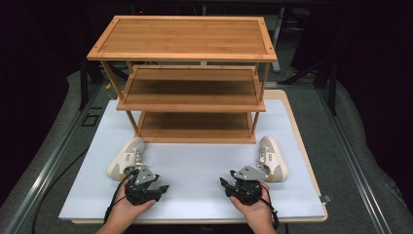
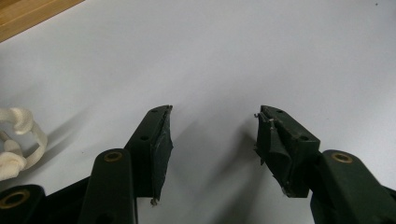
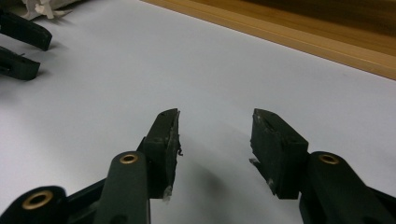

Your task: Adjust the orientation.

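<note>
Two empty, open grippers, left (image 1: 163, 188), right (image 1: 223, 182), fingers (image 2: 159, 140) beside shoes (image 1: 127, 157).

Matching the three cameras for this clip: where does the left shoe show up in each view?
High view: the left shoe lies lower left on the white mat, beside the left gripper.
Left gripper view: its white laces at the left edge.
Right gripper view: a white scrap at the top left corner, probably this shoe; too little to be sure.
Shared landmark: the wooden shelf, whose base edge crosses both gripper views.
</note>
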The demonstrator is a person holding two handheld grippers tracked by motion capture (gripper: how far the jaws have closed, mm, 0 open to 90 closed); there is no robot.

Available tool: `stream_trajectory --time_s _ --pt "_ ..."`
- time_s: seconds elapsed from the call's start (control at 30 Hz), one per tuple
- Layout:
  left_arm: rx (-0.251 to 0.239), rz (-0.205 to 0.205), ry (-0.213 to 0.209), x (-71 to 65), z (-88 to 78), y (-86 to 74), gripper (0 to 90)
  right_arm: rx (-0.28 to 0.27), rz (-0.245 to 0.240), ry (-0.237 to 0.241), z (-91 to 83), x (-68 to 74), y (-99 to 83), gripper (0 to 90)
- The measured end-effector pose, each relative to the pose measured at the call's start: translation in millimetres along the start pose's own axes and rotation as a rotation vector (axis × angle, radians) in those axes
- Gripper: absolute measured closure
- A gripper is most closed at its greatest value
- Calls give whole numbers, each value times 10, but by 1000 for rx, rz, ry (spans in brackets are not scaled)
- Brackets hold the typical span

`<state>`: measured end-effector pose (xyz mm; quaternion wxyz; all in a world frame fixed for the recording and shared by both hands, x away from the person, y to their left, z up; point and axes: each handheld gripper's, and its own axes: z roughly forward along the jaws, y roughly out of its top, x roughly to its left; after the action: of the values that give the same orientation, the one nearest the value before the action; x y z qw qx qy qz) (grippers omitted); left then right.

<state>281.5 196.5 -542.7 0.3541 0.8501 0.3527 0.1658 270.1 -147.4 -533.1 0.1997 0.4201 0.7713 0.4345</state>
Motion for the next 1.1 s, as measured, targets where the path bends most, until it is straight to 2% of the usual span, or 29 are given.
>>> stream_trajectory --time_s 0.1,0.23,0.37,0.5,0.57,0.7,0.77,0.83,0.93,1.1 --pt "3 -14 3 4 -8 1 456 0 19 5 -6 -24 -6 511" --pt "-10 -41 16 47 -48 -1 457 -22 17 -14 -37 -52 5 506" --pt "-27 -72 24 91 -77 -11 456 -18 16 -14 -35 -69 -8 484" --pt "-31 -72 25 102 -96 -15 454 -21 17 -25 -39 -69 -10 472" --pt "-34 -50 24 95 -109 -11 470 -25 19 -26 -42 -71 -9 481" --pt "-43 -48 19 93 -124 -8 480 -35 32 -24 -54 -80 -10 509" --pt "-45 -46 32 101 -146 -10 480 -34 38 -20 -59 -89 -12 510" --pt "-50 -52 42 115 -171 -11 478 -29 45 -24 -60 -97 -16 510" --pt "-68 -83 41 162 -213 -25 478 -31 60 -27 -59 -115 -24 510" --pt "-78 -97 47 189 -248 -34 479 -34 60 -27 -57 -120 -26 511"
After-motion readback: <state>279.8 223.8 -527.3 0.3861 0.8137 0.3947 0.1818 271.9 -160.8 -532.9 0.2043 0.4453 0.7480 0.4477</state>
